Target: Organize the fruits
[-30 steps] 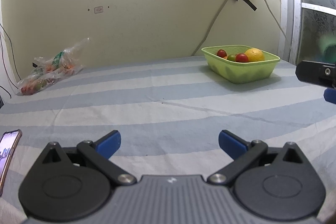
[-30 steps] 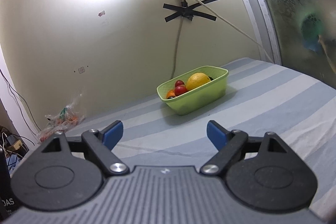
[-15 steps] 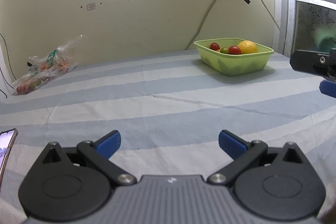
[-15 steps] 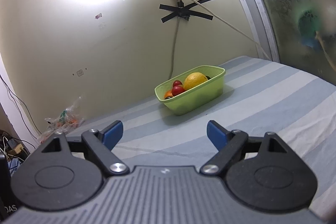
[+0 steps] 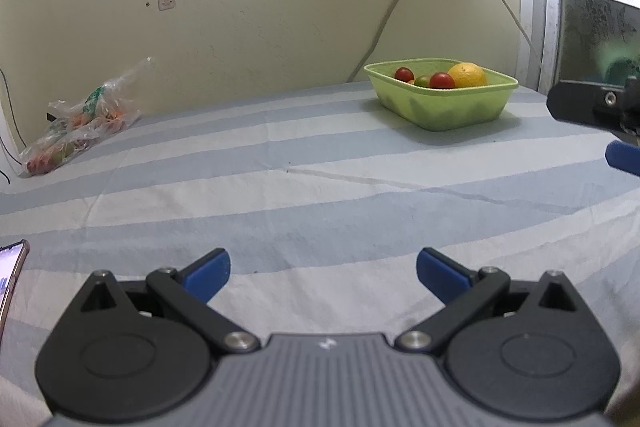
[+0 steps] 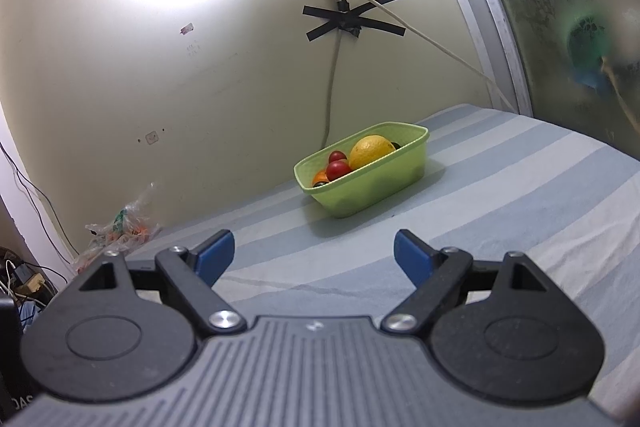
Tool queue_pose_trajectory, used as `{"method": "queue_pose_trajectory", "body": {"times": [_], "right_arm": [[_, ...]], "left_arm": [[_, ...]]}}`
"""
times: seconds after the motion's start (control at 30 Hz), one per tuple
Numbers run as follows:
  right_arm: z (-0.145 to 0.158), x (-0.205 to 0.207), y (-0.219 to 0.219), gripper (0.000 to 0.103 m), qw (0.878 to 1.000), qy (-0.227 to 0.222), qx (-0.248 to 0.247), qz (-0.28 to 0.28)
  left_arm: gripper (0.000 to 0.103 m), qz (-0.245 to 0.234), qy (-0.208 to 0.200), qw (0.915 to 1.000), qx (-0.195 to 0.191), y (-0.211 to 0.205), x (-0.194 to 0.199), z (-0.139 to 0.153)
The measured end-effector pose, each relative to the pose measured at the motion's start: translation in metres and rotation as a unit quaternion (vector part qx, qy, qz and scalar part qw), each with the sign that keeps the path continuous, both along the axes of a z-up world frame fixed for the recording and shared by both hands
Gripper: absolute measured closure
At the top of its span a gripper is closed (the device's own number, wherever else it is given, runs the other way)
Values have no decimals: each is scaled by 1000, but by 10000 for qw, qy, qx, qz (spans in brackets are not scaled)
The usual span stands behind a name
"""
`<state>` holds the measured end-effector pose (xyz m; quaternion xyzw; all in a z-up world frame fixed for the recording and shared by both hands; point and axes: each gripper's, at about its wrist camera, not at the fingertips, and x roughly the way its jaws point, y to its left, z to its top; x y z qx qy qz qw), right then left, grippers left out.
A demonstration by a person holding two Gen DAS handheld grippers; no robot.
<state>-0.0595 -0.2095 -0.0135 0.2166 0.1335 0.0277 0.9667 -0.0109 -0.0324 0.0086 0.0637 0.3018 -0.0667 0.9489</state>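
Both tongs, left [image 5: 323,267] and right [image 6: 314,251], gape wide, empty. Tub [image 6: 372,187] at twelve o'clock: tomatoes [image 6: 338,170] probably soft, slippery; pinch gently across middle.

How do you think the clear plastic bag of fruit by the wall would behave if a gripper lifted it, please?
The clear plastic bag of fruit looks thin and crumpled, so it would probably sag. Its contents lie in loose lumps and may shift. The glossy film could slip between the pads.
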Motion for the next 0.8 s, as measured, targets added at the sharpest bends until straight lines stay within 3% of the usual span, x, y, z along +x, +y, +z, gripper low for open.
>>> {"method": "queue_pose_trajectory", "body": {"times": [0.47,0.8], "right_arm": [[-4,4,-4,14,10000,60,59,-18],[-18,10,5,14,9989,397,120,229]], "left_arm": [[0,-27,119,9999,20,-2,2,-3],[0,55,213,9996,153,-2,5,-9]]}}
